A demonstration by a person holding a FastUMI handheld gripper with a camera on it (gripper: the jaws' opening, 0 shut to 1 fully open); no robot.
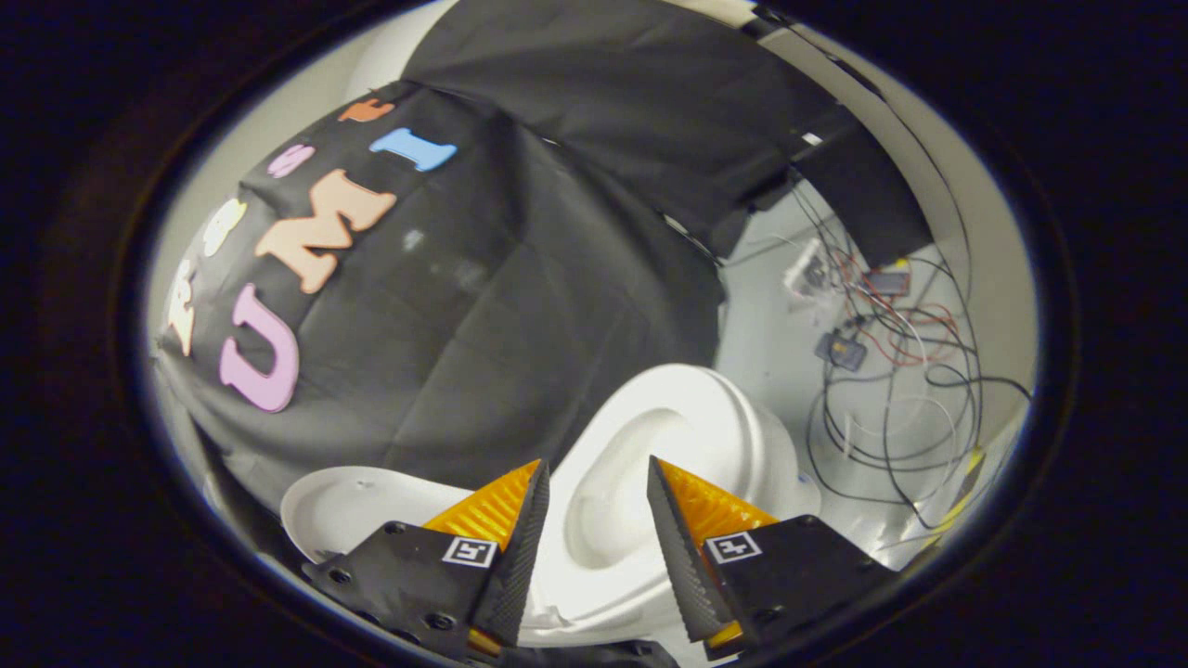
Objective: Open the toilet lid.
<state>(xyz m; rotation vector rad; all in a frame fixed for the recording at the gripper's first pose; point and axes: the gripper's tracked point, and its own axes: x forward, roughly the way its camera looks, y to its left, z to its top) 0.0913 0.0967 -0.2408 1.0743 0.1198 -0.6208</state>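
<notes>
— Looking past my claw (599,506), I see the white toilet (687,436). Its bowl sits just ahead of my two fingers, partly between them.

— Is the lid up?

— I think so. The bowl looks open, and a flat white piece, which I take for the toilet lid (357,501), lies off to the left, behind my left finger. It looks swung away from the bowl. I cannot tell how far it leans back, or if it rests on anything.

— So what is left to do?

— Not much, I guess. Maybe just pulling back.

— Is your claw holding anything?

— No. My fingers are spread apart and nothing is gripped between them.

— Any words to read on the toilet?

— None that I can see. There are small square marker patches on my claw, but they have no words. Over on the far right, tangled wires (891,371) lie on the floor.
</notes>
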